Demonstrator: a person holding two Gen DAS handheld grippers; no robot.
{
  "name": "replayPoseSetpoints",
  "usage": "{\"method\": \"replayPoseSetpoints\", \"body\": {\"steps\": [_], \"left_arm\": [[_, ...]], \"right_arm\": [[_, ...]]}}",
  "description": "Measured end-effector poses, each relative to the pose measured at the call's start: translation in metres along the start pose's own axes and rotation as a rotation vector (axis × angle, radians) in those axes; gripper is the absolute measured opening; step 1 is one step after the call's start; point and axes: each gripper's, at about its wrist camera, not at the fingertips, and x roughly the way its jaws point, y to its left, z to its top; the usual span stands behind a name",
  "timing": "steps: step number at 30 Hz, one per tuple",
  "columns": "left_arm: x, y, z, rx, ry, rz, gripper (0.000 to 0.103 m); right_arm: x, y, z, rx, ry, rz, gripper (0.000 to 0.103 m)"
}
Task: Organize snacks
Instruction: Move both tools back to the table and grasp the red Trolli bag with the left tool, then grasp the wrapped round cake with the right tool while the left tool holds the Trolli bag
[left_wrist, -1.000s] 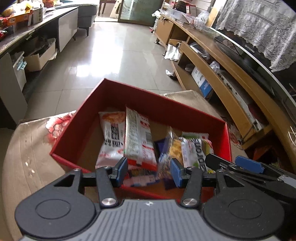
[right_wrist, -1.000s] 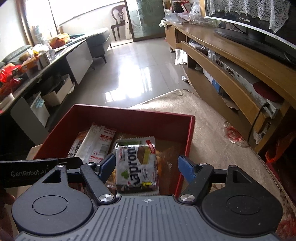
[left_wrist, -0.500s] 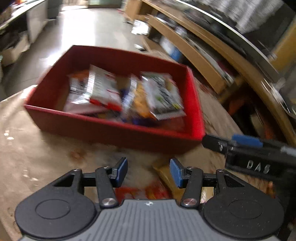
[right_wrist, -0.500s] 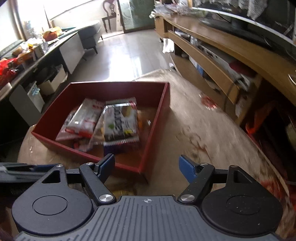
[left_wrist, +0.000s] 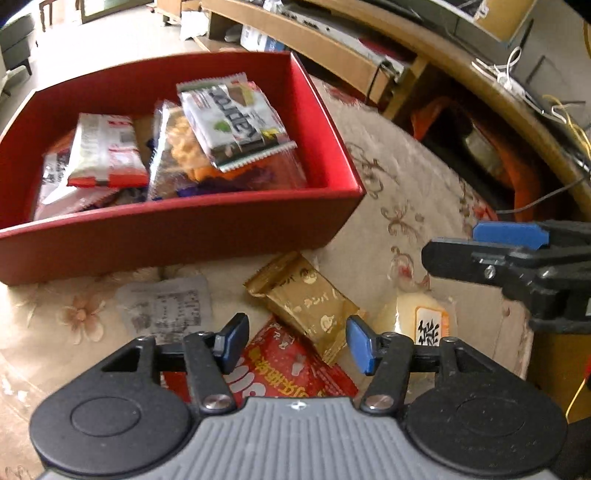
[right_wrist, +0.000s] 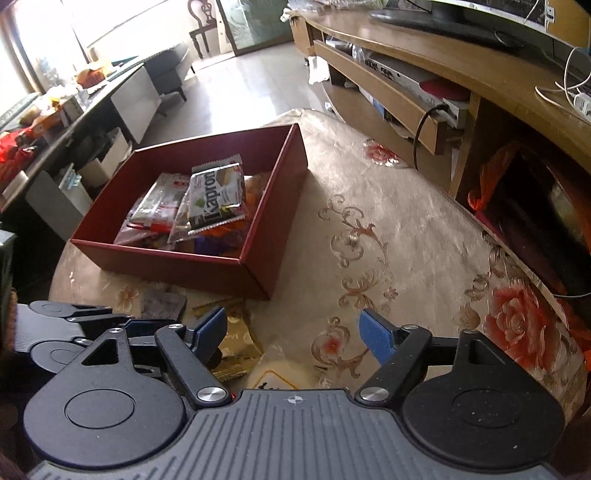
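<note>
Both tongs, left just widened and right, gape empty; boxed wafer pack reads "Kapron".

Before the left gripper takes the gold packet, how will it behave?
The gold packet looks light and flat. Its foil is shiny, so probably slippery. It is creased, so it may bend and crinkle between the pads.

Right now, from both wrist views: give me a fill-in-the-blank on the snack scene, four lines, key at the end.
1. The Kapron pack lies inside the ____ box.
2. The gold packet lies on the ____, outside the box.
3. The left gripper is open, with ____ held between its pads.
4. The gold packet lies ____ the grey packet and the white bun.

Missing words: red; tablecloth; nothing; between
</note>
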Motion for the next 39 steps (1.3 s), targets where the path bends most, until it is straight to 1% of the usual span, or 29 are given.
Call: {"method": "replayPoseSetpoints", "body": {"steps": [2,5,10,13,16,20,22,24,27,29,32,36,39], "left_arm": [[0.002,-0.001,-0.004,0.008,0.022,0.001,0.059],[-0.002,-0.003,-0.016,0.015,0.027,0.01,0.06],[-0.011,-0.01,-0.038,-0.012,0.034,-0.001,0.066],[-0.011,-0.02,-0.049,0.001,0.046,0.006,0.071],[-0.004,-0.032,-0.051,0.019,0.038,0.051,0.077],[0.003,-0.044,-0.049,0.038,0.011,0.118,0.078],[0.007,-0.046,-0.049,0.044,0.0,0.153,0.076],[0.005,-0.047,-0.051,0.057,-0.005,0.186,0.063],[0.002,-0.045,-0.055,0.048,-0.007,0.205,0.056],[-0.002,-0.041,-0.059,0.029,-0.004,0.206,0.054],[-0.01,-0.032,-0.066,-0.02,0.002,0.19,0.053],[-0.02,-0.029,-0.079,-0.065,0.004,0.162,0.052],[-0.024,-0.027,-0.085,-0.081,0.007,0.156,0.052]], "right_arm": [[0.0,-0.001,0.0,0.005,0.005,0.01,0.084],[0.001,0.0,0.001,-0.002,0.005,0.015,0.084],[-0.001,0.003,0.002,-0.012,0.005,0.029,0.085],[-0.002,0.003,0.001,-0.015,0.007,0.031,0.085],[-0.002,0.001,-0.001,-0.015,0.014,0.024,0.086],[0.002,0.0,-0.006,-0.023,0.037,0.006,0.086],[0.004,-0.001,-0.009,-0.029,0.05,-0.002,0.086],[0.005,-0.002,-0.013,-0.039,0.062,-0.016,0.086],[0.006,-0.006,-0.018,-0.045,0.08,-0.04,0.086],[0.007,-0.009,-0.023,-0.041,0.093,-0.042,0.086],[0.006,-0.008,-0.028,-0.043,0.1,-0.038,0.087],[0.011,0.003,-0.032,-0.066,0.126,-0.024,0.087],[0.019,0.012,-0.036,-0.092,0.149,-0.025,0.087]]}}
